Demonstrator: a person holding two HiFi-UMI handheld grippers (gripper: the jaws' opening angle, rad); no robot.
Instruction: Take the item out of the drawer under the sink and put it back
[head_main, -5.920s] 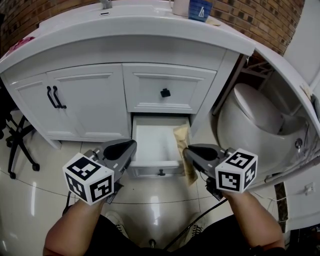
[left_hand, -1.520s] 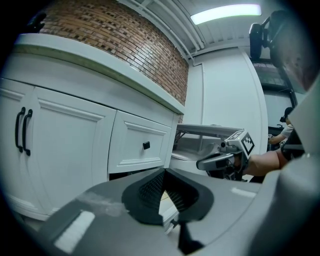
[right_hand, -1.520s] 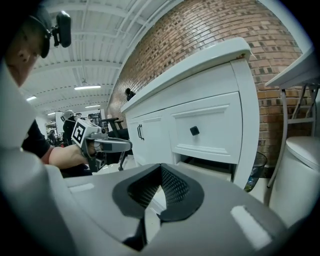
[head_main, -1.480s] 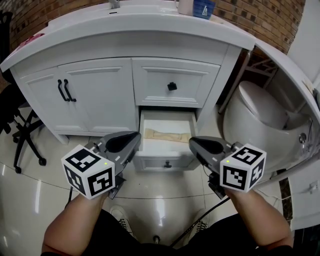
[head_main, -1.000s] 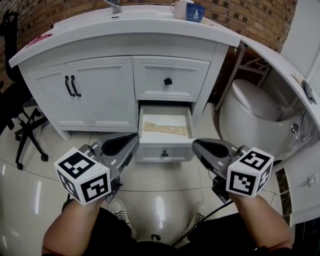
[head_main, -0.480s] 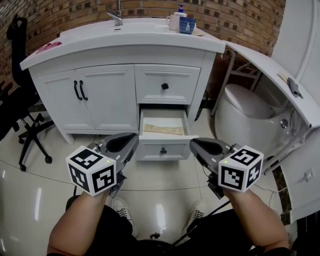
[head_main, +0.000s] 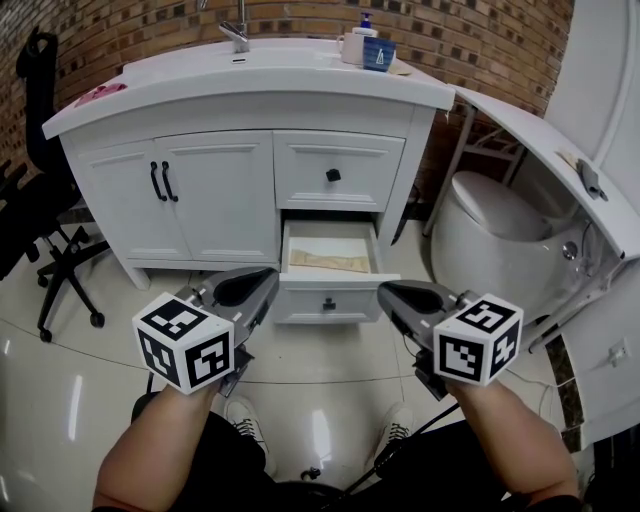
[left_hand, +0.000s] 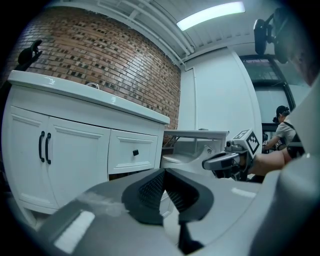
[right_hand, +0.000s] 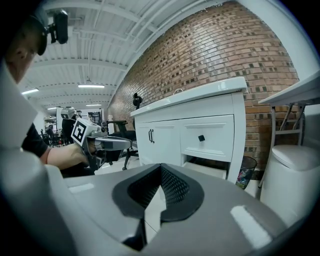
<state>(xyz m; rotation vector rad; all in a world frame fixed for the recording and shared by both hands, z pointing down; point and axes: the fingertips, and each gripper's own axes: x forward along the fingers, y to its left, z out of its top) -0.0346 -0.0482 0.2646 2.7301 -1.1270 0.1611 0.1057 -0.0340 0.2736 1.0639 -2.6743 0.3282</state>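
Observation:
The white vanity (head_main: 250, 95) has its lower drawer (head_main: 328, 300) pulled partly out. A flat tan paper packet (head_main: 328, 262) lies crosswise inside it. My left gripper (head_main: 264, 284) hovers just left of the drawer front, away from it, shut and holding nothing. At the drawer's right, my right gripper (head_main: 386, 292) is likewise shut and holding nothing. In the left gripper view the jaws (left_hand: 164, 173) meet in front of the vanity, with the right gripper (left_hand: 220, 161) beyond. The right gripper view shows its gripper (right_hand: 160, 168) with pads pressed together and the open drawer (right_hand: 212, 169) ahead.
A black office chair (head_main: 45, 250) stands at the left. At the right are a white toilet (head_main: 500, 215) and a tilted white panel (head_main: 540, 140). A cup and a blue box (head_main: 367, 50) sit on the counter near the faucet (head_main: 236, 35). The floor is glossy tile (head_main: 320, 370).
The packet, earlier upright at the drawer's right side, now lies flat inside. The drawer is pushed further in. Both grippers and the head view have drawn back from the vanity.

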